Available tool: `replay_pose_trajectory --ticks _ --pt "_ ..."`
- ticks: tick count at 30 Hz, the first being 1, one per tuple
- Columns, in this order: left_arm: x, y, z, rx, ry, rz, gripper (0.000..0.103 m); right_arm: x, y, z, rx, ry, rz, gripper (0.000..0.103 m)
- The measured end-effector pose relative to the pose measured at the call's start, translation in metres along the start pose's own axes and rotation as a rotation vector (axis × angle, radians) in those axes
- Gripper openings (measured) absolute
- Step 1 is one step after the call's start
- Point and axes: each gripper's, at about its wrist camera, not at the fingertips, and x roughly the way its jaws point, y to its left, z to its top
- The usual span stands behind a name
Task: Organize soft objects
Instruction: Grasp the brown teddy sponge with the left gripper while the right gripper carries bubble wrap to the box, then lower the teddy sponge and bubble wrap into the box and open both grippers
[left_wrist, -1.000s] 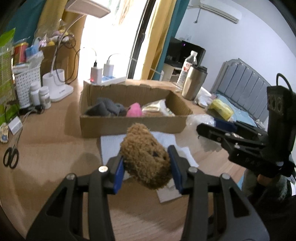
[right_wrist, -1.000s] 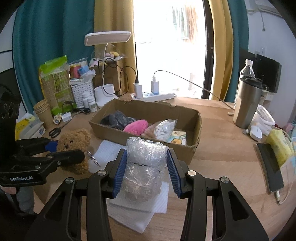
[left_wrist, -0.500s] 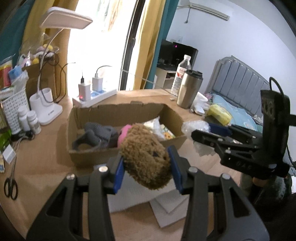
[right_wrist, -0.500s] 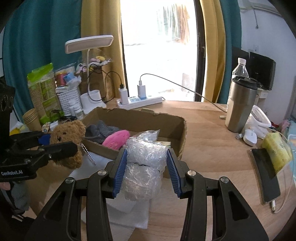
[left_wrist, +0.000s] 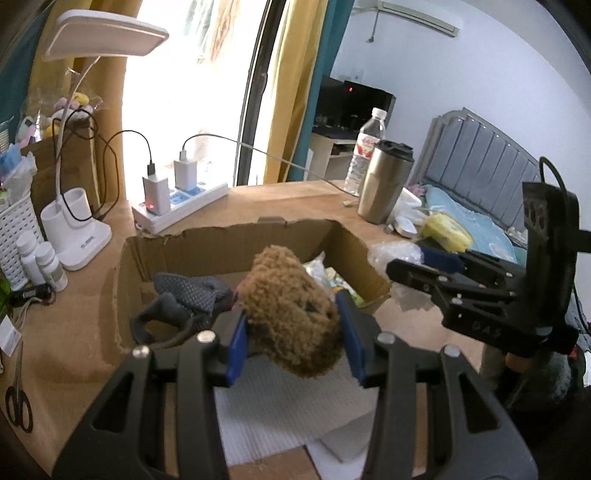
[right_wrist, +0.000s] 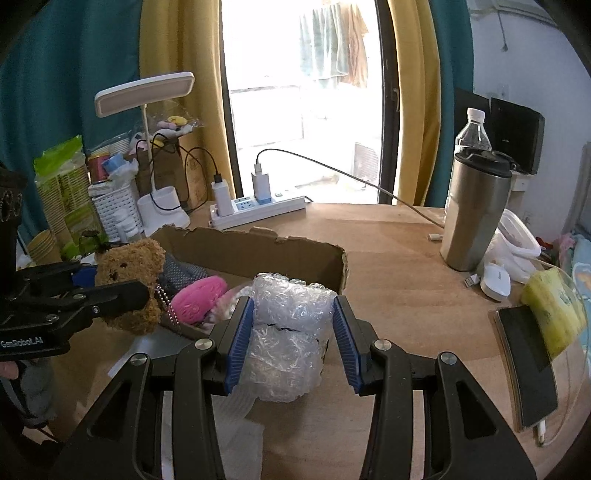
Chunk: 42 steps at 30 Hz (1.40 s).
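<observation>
Clamped between the blue pads of the left gripper (left_wrist: 293, 332): a brown teddy bear (left_wrist: 291, 314), held off the table above the near wall of an open cardboard box (left_wrist: 236, 243). Squeezed in the jaws of the right gripper (right_wrist: 293, 334): a roll of bubble wrap (right_wrist: 288, 332), poised just outside the box's near right corner. Already inside the box: a grey dotted sock (left_wrist: 188, 291), a pink soft piece (right_wrist: 199, 297) and some clear-wrapped packets (left_wrist: 321, 271). Under the left gripper, on the wooden table (right_wrist: 388, 258): white foam sheets (left_wrist: 280, 417). Behind the box: a white power strip (right_wrist: 255, 210) with two chargers plugged in, a white desk lamp (right_wrist: 147, 92) and a white slotted basket (right_wrist: 114, 210). To the right: a steel tumbler (right_wrist: 472, 210), a water bottle (right_wrist: 471, 129), a white mouse (right_wrist: 496, 280), a yellow packet (right_wrist: 554, 310) and a black phone (right_wrist: 524, 365). At the far left edge: scissors (left_wrist: 16, 402).
</observation>
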Motion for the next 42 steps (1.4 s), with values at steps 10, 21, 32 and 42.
replay_pose_trajectory --ticks 10,21,32,42 --pt "0.031 0.009 0.015 -0.001 0.021 0.015 0.046 0.023 -0.008 0.012 0.000 -0.003 0.020 0.046" --pt "0.064 0.008 0.031 0.036 0.058 0.024 0.046 0.046 -0.016 0.025 0.006 -0.005 0.048 0.046" --pt "0.098 0.020 0.041 0.012 0.094 0.002 0.046 0.070 -0.024 0.032 0.027 0.008 0.047 0.046" --pt "0.108 0.025 0.044 -0.013 0.117 0.002 0.063 0.078 -0.029 0.033 0.039 0.016 0.017 0.064"
